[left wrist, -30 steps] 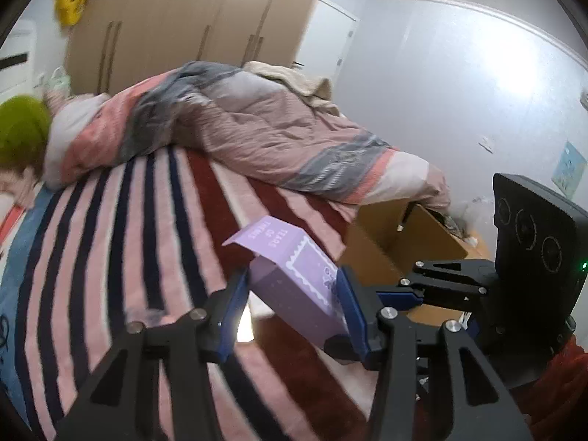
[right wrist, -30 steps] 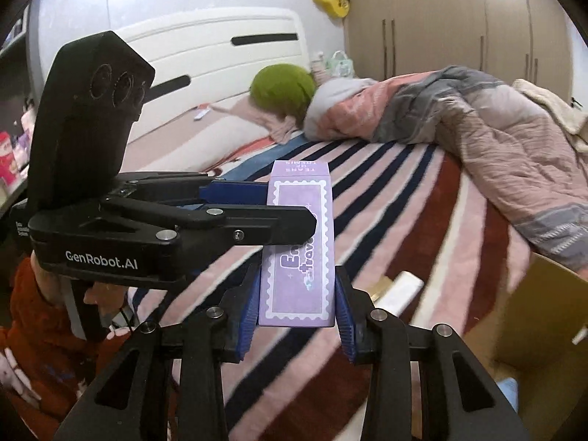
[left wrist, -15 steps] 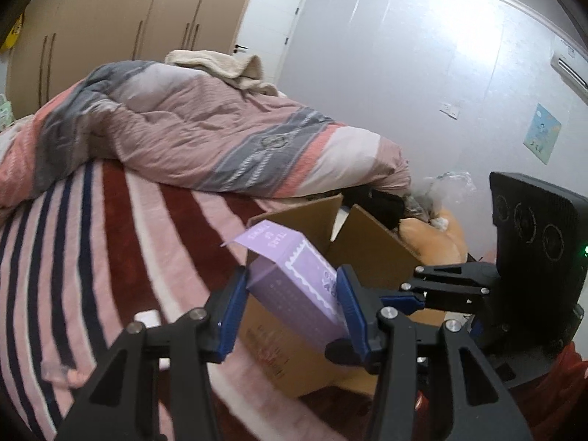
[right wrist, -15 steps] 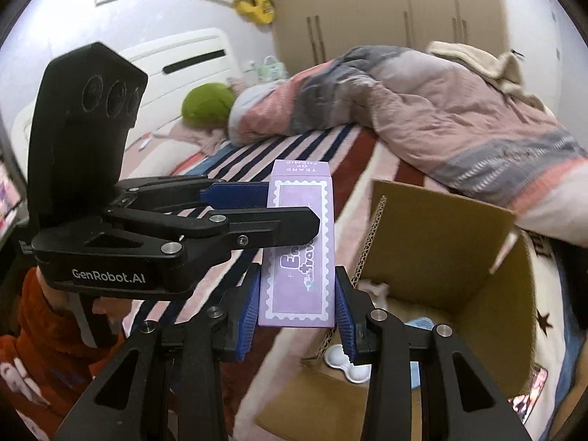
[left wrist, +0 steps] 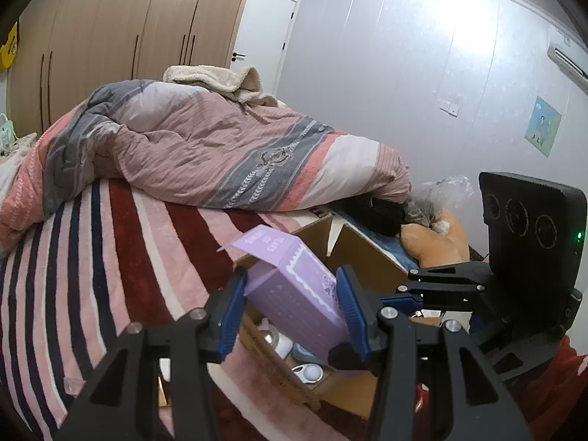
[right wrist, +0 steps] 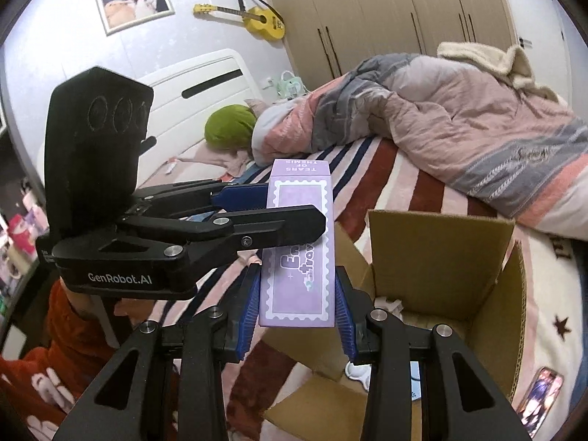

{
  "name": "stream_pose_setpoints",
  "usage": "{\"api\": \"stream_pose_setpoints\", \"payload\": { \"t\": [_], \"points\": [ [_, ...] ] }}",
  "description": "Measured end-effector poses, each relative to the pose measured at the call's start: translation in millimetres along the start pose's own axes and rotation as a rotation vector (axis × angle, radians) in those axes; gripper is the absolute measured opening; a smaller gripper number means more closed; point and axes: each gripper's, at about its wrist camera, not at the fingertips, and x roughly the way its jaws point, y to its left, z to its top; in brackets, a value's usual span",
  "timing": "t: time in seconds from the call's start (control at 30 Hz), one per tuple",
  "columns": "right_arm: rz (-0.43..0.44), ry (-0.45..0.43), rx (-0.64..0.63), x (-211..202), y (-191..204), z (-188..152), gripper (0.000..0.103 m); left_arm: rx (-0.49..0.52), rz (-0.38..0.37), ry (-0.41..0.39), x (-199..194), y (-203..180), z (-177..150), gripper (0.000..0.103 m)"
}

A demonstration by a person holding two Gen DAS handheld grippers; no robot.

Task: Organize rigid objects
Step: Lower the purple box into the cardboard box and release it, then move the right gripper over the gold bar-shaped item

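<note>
Held by both: one purple carton (right wrist: 297,253), clamped in the right gripper (right wrist: 296,314) at its base and the left gripper (left wrist: 290,310) crosswise, above one open cardboard box (right wrist: 441,253). Only in right view: one guitar (right wrist: 257,18), one phone (right wrist: 540,395).

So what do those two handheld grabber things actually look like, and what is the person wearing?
Both the left gripper and the right gripper have black angular arms with silver bolts and blue ribbed pads. The left one's body reads GenRobot.AI. The person wears an orange-red sleeve.
</note>
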Motion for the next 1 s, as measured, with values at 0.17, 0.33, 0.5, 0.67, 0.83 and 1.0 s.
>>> {"api": "stream_pose_setpoints", "payload": {
  "t": [0.17,0.33,0.5,0.67,0.83,1.0],
  "points": [
    [-0.052,0.03,0.0,-5,-7,-5,0.033,0.0,-0.042,0.037,26,-7,-2,0.046],
    [-0.102,0.102,0.037,1,-28,-20,0.034,-0.01,-0.044,0.106,58,-14,-11,0.049],
    [-0.203,0.162,0.019,12,-35,-31,0.051,0.015,0.039,0.122,63,-14,-17,0.079],
    [-0.202,0.163,0.012,12,-28,-29,0.055,-0.017,0.06,0.073,29,7,-19,0.08],
    [-0.171,0.139,-0.011,17,-3,-14,0.055,-0.049,0.137,0.015,-21,40,-27,0.081],
    [-0.104,0.119,-0.062,39,40,4,0.055,-0.07,0.243,-0.027,-72,79,-48,0.083]
  ]
}}
